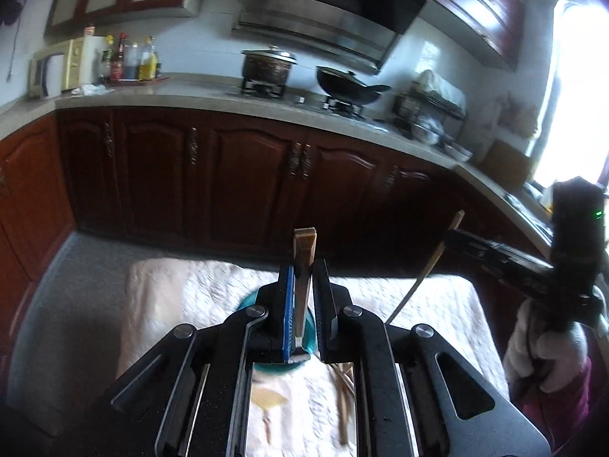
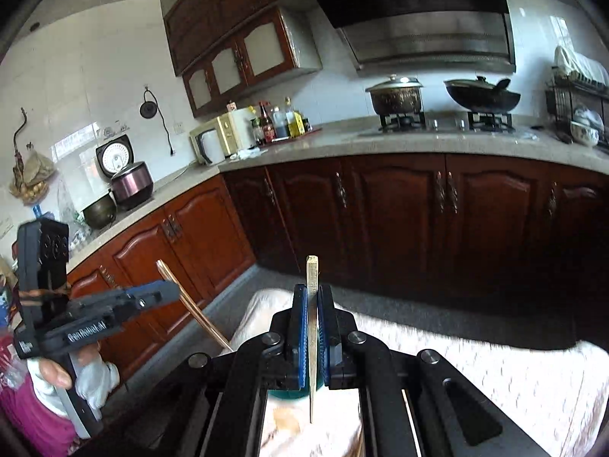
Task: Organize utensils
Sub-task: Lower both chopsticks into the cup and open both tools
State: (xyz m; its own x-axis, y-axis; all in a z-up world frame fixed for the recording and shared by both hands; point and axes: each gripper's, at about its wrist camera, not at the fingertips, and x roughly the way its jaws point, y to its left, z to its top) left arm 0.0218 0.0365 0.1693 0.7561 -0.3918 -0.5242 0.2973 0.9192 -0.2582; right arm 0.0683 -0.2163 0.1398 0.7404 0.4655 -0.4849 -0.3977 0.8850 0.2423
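In the left wrist view my left gripper (image 1: 303, 266) is shut on a pair of brown chopsticks (image 1: 304, 243) that stick up past the pads. It hangs above a teal cup (image 1: 247, 304) on the cloth-covered table (image 1: 171, 289). My right gripper (image 2: 312, 293) is shut on a single pale chopstick (image 2: 312, 270), with the teal cup (image 2: 289, 394) under it. Each view catches the other gripper: the right gripper (image 1: 451, 238) with its thin chopstick (image 1: 418, 282), and the left gripper (image 2: 171, 290) with its chopstick pair (image 2: 201, 320). Both are raised above the table.
On the cloth below lie a pale wooden spoon (image 1: 268, 400) and more chopsticks (image 1: 344, 400). Dark wooden cabinets (image 2: 399, 209) under a stone counter (image 2: 342, 144) stand beyond the table. A stove with a pot (image 2: 396, 95) and a wok (image 2: 481, 95) is at the back.
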